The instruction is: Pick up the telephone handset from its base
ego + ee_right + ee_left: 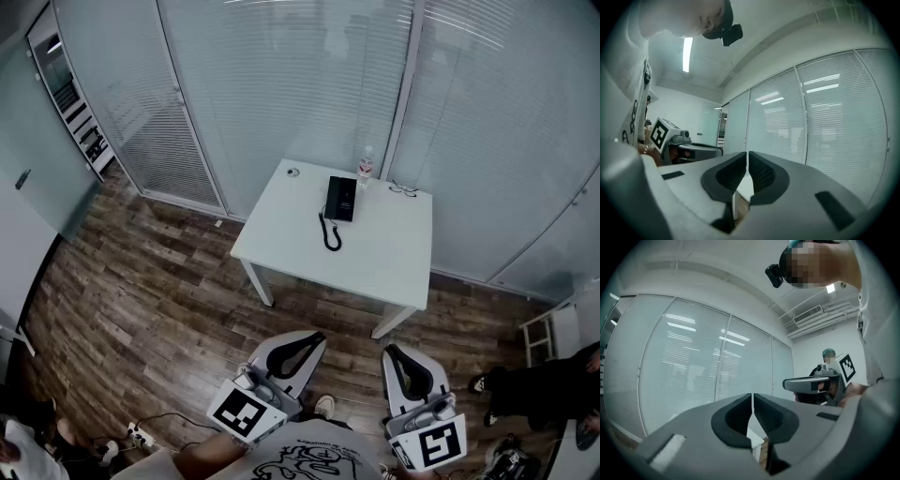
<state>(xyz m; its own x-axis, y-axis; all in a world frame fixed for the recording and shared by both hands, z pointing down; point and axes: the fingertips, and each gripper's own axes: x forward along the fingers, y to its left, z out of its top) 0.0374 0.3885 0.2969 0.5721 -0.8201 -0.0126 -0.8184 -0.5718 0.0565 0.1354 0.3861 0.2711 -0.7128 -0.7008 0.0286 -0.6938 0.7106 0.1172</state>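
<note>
The black telephone (340,198) lies on the white table (375,253), its handset resting on the base and its coiled cord (330,234) trailing toward me. Both grippers are held low in front of my body, well short of the table. My left gripper (314,337) is shut, its pads meeting with nothing between them (752,404). My right gripper (391,352) is likewise shut and empty (747,164). Each gripper view shows only a sliver of the table past its jaws; the telephone is hidden there.
A clear bottle (366,164), a pair of glasses (403,189) and a small round object (293,172) sit at the table's far edge. Glass walls with blinds stand behind it. Wood floor lies between me and the table. A seated person's legs (534,384) are at the right.
</note>
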